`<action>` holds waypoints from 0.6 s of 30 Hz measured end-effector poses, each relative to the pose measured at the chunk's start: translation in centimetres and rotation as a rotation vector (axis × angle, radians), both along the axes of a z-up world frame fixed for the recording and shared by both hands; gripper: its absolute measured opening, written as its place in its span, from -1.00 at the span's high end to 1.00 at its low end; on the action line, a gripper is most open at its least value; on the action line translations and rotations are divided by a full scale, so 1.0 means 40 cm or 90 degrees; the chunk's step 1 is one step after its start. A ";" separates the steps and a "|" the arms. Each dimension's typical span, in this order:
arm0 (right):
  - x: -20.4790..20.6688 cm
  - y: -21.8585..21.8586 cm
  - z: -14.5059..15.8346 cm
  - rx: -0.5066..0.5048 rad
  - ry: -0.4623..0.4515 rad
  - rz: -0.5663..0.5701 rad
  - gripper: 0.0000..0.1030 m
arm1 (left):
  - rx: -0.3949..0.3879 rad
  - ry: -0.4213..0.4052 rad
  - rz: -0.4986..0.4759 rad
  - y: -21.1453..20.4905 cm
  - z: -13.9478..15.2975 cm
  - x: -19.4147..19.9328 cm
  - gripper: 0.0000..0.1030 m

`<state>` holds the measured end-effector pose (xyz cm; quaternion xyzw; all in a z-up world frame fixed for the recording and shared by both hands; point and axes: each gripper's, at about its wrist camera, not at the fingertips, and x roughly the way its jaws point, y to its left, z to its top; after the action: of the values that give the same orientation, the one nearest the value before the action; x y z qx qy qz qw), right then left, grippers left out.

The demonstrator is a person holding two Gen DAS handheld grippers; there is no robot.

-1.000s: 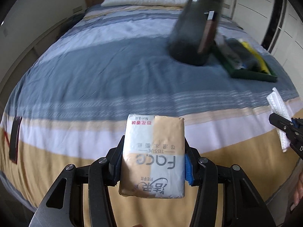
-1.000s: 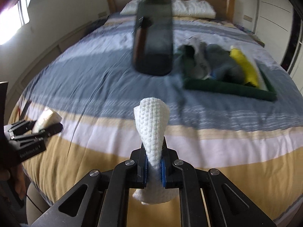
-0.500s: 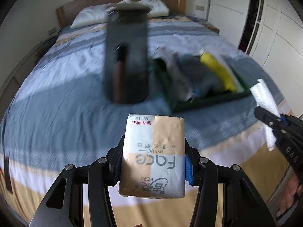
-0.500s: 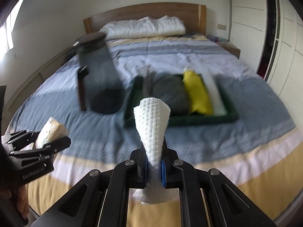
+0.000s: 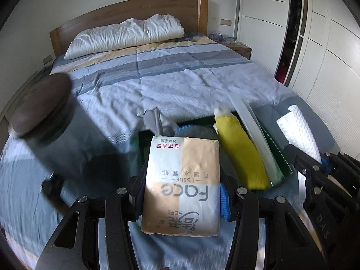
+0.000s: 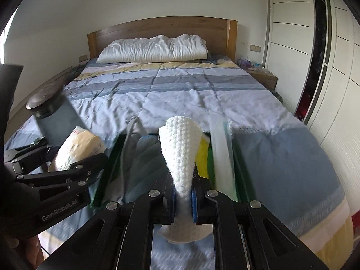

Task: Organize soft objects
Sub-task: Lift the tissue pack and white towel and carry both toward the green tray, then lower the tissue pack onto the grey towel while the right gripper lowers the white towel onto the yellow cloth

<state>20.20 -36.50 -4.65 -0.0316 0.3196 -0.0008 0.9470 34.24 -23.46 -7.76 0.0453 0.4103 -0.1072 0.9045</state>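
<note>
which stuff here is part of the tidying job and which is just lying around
Job:
- tissue pack, held in left gripper
- white cloth, held in right gripper
- green tray holding yellow item

Lying about:
- dark jar
- pillow

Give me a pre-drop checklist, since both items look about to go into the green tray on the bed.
1. Left gripper holds the tissue pack firmly: ok.
2. Right gripper is clamped on the white waffle cloth: ok.
3. Both items are above the green tray: ok.
4. Free space in the tray: cannot tell; grey clothes and a yellow item already fill much of it.
5. Grippers are apart from each other: ok.
6. Dark jar left of the tray stands clear of the drop: ok.
</note>
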 end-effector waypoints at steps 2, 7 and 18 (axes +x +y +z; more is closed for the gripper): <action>0.035 -0.006 -0.017 -0.004 0.000 0.002 0.82 | 0.003 0.003 0.006 -0.013 -0.015 0.031 0.11; 0.125 -0.016 -0.067 -0.011 0.007 0.007 0.82 | 0.012 0.016 0.016 -0.037 -0.060 0.073 0.11; 0.244 -0.041 -0.112 -0.022 0.024 0.011 0.82 | 0.015 0.027 0.033 -0.050 -0.109 0.111 0.11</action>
<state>29.98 -38.13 -9.13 -0.0506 0.3371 0.0024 0.9401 38.69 -25.47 -12.12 0.0429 0.4313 -0.0801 0.8976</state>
